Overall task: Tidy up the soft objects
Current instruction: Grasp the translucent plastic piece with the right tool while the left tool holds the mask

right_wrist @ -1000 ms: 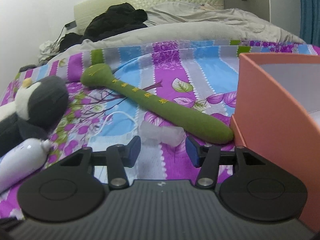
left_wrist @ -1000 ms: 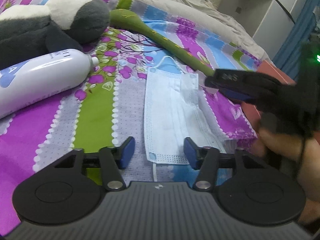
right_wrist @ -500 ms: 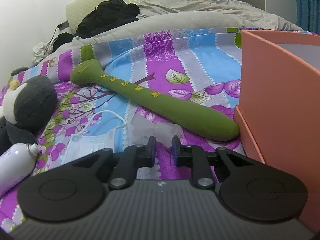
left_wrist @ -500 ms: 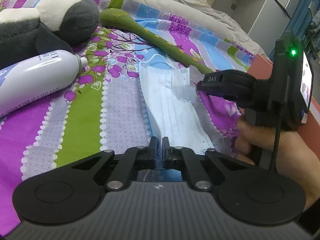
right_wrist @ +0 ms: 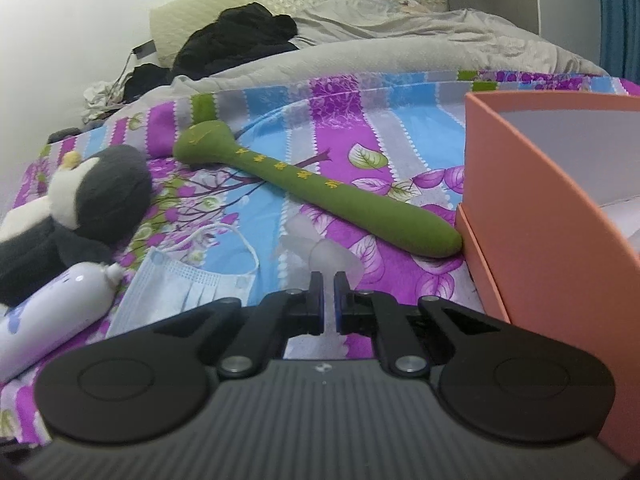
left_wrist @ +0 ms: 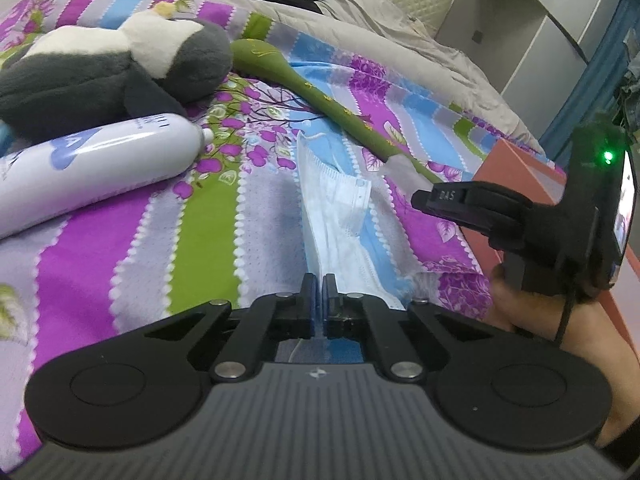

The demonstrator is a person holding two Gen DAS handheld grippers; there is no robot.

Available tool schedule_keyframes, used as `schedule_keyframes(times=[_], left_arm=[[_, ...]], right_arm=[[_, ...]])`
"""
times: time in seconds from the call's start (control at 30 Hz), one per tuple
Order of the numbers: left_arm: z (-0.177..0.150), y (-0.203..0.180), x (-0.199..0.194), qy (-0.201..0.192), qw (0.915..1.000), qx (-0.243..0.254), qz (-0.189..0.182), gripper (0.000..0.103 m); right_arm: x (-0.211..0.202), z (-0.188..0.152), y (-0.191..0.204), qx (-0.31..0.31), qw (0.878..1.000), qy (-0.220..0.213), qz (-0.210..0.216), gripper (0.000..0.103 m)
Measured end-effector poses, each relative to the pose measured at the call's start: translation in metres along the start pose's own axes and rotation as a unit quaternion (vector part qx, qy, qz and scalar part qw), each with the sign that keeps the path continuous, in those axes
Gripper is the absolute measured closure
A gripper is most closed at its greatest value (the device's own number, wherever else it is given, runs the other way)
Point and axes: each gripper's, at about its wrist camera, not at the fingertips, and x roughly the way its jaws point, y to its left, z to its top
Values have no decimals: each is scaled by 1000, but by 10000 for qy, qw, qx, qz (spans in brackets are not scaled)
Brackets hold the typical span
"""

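Pickup step: left gripper [left_wrist: 319, 296] pinching face mask [left_wrist: 340, 216], right gripper [right_wrist: 324, 300] pinching clear wrapper [right_wrist: 320, 254]; next, carry to orange box [right_wrist: 540, 184] at three o'clock.

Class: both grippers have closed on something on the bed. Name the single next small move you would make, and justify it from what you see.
Probably lift both grippers a little. The left gripper is shut on the near edge of the face mask, the right gripper on the translucent wrapper, and both items still trail on the bedspread. Raising them clears the way to the orange box on the right.
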Motion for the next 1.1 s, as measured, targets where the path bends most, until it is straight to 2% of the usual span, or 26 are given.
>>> schedule_keyframes(times=[0.4,0.73,0.93,1.1], left_arm=[[-31,9,-51,136,9996,-232,-69,100],[-68,11,-95,424,9988,-231,-40,100],[-82,24,-116,490,9983,-279,133,99],[-85,35,-124,519,9975,-393,270,98]], right_arm=[[-66,-23,12,-481,9988,123,22,94],[-129,-62,11,-1036,9926,629,76,94],[-156,-86,13,-1020,9899,950,255,94],[-162,-101,12,-974,9877,1156,390,92]])
